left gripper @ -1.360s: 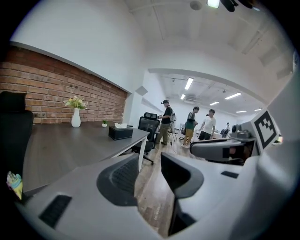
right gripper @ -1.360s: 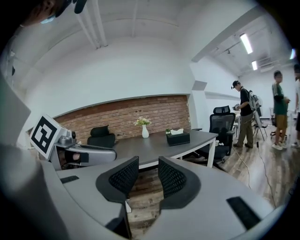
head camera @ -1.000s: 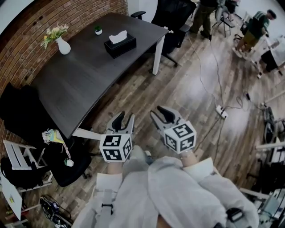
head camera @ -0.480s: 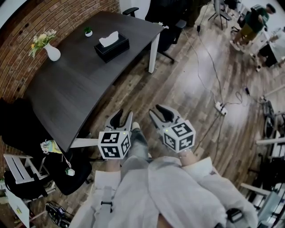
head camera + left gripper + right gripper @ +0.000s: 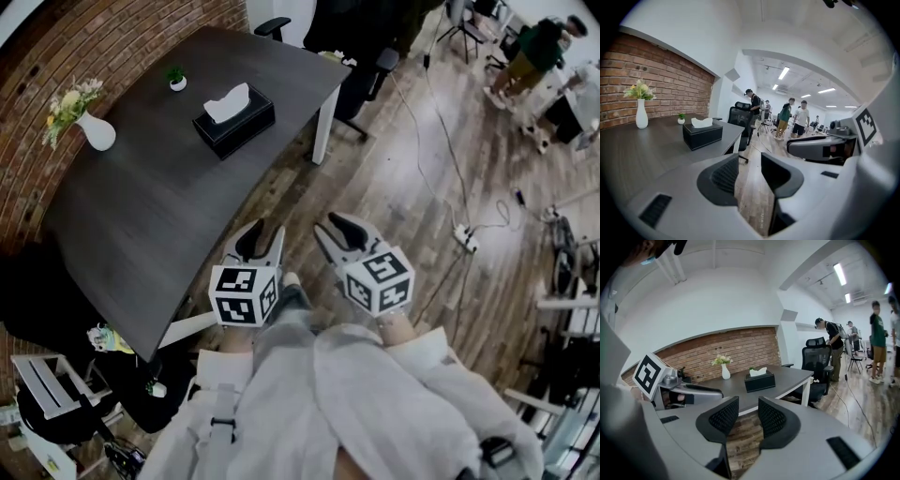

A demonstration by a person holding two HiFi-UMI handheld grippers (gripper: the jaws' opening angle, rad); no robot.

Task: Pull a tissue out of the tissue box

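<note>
On the long dark grey table (image 5: pixel 141 216), near its far end: a black box-shaped tissue box (image 5: pixel 246 133) with a white tissue (image 5: pixel 227 101) poking up out of the top. Stands flat, well apart from both grippers. Past it, close to the far edge, a tiny green plant (image 5: pixel 175 72) in a small white pot (image 5: pixel 177 84). Off to the left, by the red brick wall (image 5: pixel 94 37), a white vase (image 5: pixel 97 136) with pale yellow flowers (image 5: pixel 66 101) in it.

Lower in the head view, over the brown wooden floor (image 5: pixel 403 187) just beside the table's edge: the grey and white left gripper (image 5: pixel 265 232) with black pads. Jaws apart with a clear gap, with nothing between them but floor far below. Just beside it, the right gripper (image 5: pixel 336 232), same look, jaws also apart and empty. Both pointing toward the table and a bit down, each with a black-and-white marker cube (image 5: pixel 244 295) at the back. Pale sleeves (image 5: pixel 441 375) behind the cubes.

In the left gripper view, the tissue box up and to the left of the jaws, on the table, not touched. In the right gripper view, the tissue box straight ahead above the jaws, far off.

Behind the table, a black office chair (image 5: pixel 370 66). On the floor to the right, a white power strip (image 5: pixel 466 240) with long cables (image 5: pixel 431 159). Far off at the top right, a few people (image 5: pixel 542 47) standing.
</note>
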